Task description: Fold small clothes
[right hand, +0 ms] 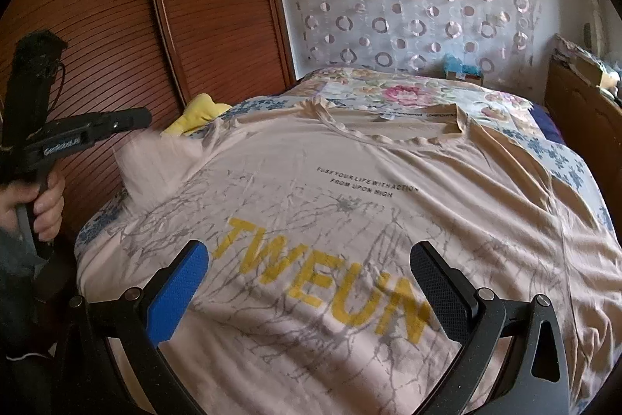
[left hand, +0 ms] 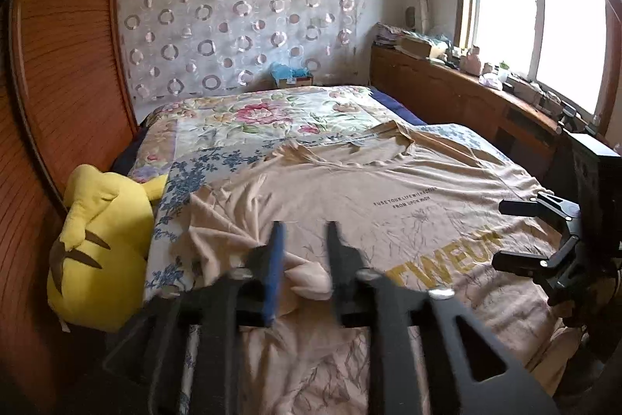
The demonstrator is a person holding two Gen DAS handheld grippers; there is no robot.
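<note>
Lying front-up across bed (left hand: pixel 272 119), beige t-shirt (left hand: pixel 388 189) with yellow "TWEUN" print, collar toward patterned curtain (left hand: pixel 241 14); left gripper (left hand: pixel 303 251) over shirt's bunched left sleeve, fingers (left hand: pixel 274 259) partly spread, lump of sleeve cloth between them, firm pinch unclear through blur; right gripper (right hand: pixel 311 282) above shirt's lower chest, fingers (right hand: pixel 179 286) spread wide, nothing held; yellow plush toy (left hand: pixel 101 247) at bed's left edge beside wooden wardrobe (left hand: pixel 66 65).
</note>
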